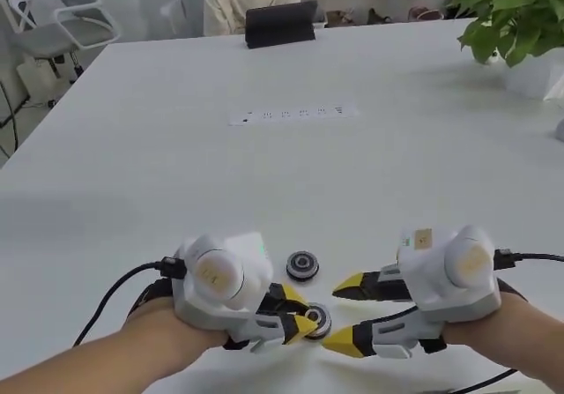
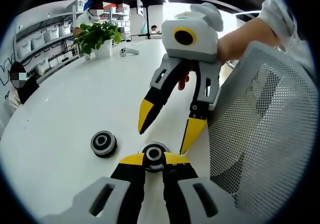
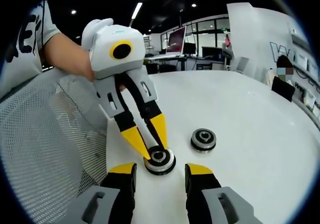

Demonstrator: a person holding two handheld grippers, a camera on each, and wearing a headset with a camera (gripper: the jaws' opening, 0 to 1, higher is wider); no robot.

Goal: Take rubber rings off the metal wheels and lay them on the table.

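Rubber ring (image 3: 161, 171) on wheel (image 3: 160, 159) we clamp in left gripper (image 3: 155, 151) fingers; right gripper (image 1: 339, 313) fingers wide; sideways pull could twist wheel loose.

Two metal wheels (image 1: 302, 266) (image 1: 319, 321), two hand-held grippers (image 1: 302, 313) (image 1: 336, 315), one plant (image 1: 515, 11), one laptop (image 1: 280, 24).

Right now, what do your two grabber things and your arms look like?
The left gripper and right gripper match: rounded white bodies, black jaws, pointed yellow tips. A black cable trails from the left one, another from the right. The right has a small sticker. The person wears a grey short-sleeved T-shirt with dark lettering.
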